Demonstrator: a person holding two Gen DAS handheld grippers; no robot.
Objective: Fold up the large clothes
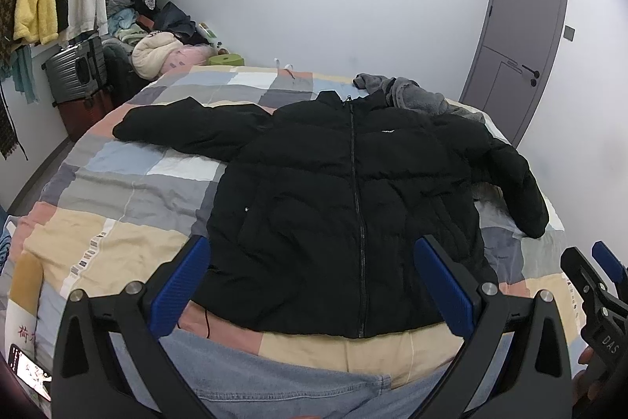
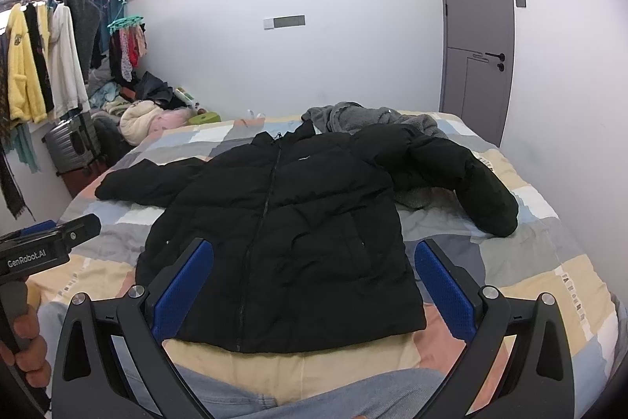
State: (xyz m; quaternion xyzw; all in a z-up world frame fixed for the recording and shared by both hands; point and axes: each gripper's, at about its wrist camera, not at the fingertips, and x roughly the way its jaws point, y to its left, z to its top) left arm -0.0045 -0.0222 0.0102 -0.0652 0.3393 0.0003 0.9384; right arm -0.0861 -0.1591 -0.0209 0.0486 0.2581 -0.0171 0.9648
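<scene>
A matt, quilted black puffer jacket (image 1: 333, 191) is seen on a soft patchwork cotton bed cover (image 1: 129, 183). Textured blue rubbery pads (image 1: 443, 285) are fitted to matt black plastic gripper arms.

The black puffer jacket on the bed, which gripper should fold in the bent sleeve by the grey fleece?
Probably the right gripper. The black jacket has that sleeve on the right gripper's side; the left gripper sits nearer the other sleeve. Both are open.
</scene>
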